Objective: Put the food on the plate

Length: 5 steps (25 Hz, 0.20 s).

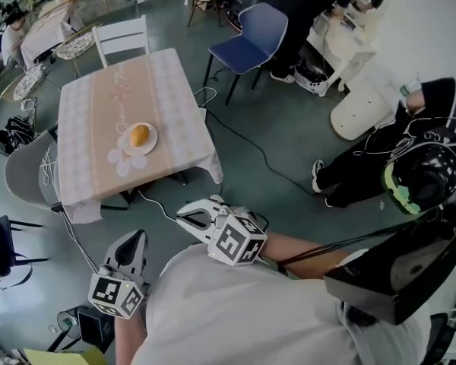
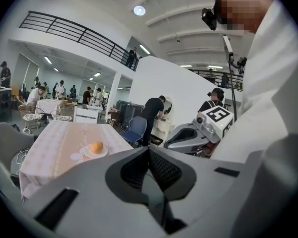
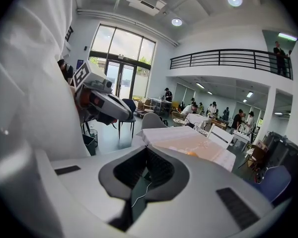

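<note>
Atop a pale checked table (image 1: 91, 105), round orange-yellow food (image 1: 139, 134) sat on a white plate (image 1: 129, 149), while left gripper (image 1: 139, 236) and right gripper (image 1: 182, 214) hung empty, jaws pressed together.

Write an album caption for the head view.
Food on its plate on the table; left gripper and right gripper shut, empty, off the table.

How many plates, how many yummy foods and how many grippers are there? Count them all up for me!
plate: 1
food: 1
grippers: 2, the left gripper and the right gripper
Total: 4
</note>
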### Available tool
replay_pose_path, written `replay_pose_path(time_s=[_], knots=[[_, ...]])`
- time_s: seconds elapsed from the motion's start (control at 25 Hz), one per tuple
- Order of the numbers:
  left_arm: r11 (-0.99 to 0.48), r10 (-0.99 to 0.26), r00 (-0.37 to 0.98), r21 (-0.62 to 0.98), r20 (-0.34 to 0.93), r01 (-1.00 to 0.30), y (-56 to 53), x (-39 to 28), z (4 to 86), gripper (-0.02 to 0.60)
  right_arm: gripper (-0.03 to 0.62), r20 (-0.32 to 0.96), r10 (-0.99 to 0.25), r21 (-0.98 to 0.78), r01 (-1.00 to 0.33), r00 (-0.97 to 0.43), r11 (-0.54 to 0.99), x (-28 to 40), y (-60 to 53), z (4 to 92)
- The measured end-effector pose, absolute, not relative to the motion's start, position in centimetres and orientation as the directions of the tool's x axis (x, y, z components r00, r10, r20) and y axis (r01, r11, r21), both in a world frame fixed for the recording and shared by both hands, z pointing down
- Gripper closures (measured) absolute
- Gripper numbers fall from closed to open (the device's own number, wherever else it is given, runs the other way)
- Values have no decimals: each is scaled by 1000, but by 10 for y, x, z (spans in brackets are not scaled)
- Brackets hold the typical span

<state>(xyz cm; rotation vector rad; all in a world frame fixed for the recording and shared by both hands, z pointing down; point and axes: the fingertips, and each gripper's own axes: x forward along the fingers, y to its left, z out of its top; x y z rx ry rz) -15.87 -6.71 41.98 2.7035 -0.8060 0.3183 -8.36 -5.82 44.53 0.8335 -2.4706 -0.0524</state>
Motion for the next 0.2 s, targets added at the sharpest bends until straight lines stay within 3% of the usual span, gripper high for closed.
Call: replay_pose_path(time_s=[0.2], knots=[[-826, -465, 848, 220, 255, -519, -72, -138, 415, 571, 580, 471, -573, 209, -546, -671, 811, -68, -69, 446]])
